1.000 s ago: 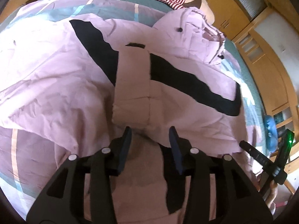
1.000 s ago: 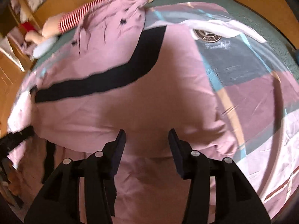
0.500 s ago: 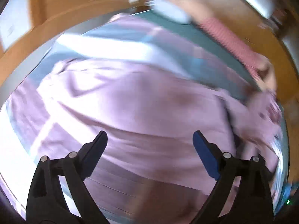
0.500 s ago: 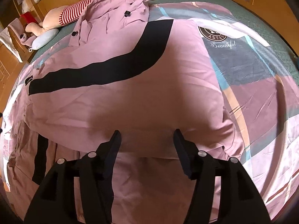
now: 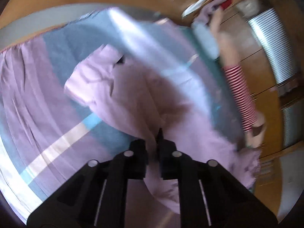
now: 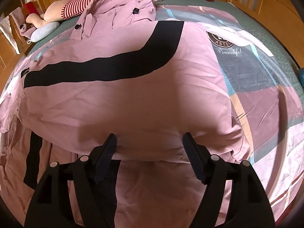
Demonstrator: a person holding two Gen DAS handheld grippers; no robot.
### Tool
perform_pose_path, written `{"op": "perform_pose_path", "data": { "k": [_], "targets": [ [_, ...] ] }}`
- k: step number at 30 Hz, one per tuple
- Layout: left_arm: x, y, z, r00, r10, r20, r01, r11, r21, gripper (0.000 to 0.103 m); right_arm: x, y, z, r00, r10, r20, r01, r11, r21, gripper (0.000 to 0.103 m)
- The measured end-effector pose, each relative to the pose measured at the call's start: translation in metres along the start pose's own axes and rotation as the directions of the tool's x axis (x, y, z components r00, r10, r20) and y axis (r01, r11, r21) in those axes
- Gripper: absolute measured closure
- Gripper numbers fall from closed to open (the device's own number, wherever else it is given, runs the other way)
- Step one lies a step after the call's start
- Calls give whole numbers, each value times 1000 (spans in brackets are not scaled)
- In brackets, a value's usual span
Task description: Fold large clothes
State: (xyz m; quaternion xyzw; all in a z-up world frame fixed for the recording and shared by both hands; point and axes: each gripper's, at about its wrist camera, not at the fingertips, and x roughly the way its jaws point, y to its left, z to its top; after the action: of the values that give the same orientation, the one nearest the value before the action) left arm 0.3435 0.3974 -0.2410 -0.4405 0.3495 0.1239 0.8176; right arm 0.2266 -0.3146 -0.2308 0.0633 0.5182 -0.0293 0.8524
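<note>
A large pink coat (image 6: 133,102) with a black curved band (image 6: 117,64) lies spread on the bed, its collar and buttons at the far end. My right gripper (image 6: 150,142) is open just above the coat's near folded edge and holds nothing. In the blurred left wrist view, my left gripper (image 5: 156,142) is shut on a pinch of the coat's pink sleeve (image 5: 117,95), which stretches away from the jaws over the bedsheet.
A patchwork bedsheet (image 6: 266,98) in pink, grey and blue covers the bed. A plush toy in a red-striped shirt (image 6: 76,9) and a pale blue pillow (image 6: 45,30) lie at the head. Wooden cabinets (image 5: 256,57) surround the bed.
My left gripper swung left, opened wide, then shut on the coat's sleeve. My right gripper opened wider and stayed over the coat's near edge.
</note>
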Motion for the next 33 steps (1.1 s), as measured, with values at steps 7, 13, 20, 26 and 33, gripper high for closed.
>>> {"op": "perform_pose_path", "data": {
  "k": [7,13,20,26,33],
  "targets": [
    [-64,-128,-58,923,-383,-32,380,898,222,98,-2,-5,2,1000,30,-3,-29,998,48,29],
    [-65,-244,-199,712,-503,-489,696,596,401,94,-9,-32,2,987,160,4,-157,965,212,29],
    [-45,-268,-302,701,-211,-682,673,513,533,2,-24,-82,-5,950,295,105,-311,841,444,28],
    [-42,-250,-262,802,-213,-558,548,633,547,2,-29,-83,-2,889,434,143,-448,767,459,25],
    [-10,-228,-230,970,30,-240,144,723,676,2,-11,-11,-3,871,491,-23,-467,840,278,55]
  ]
}}
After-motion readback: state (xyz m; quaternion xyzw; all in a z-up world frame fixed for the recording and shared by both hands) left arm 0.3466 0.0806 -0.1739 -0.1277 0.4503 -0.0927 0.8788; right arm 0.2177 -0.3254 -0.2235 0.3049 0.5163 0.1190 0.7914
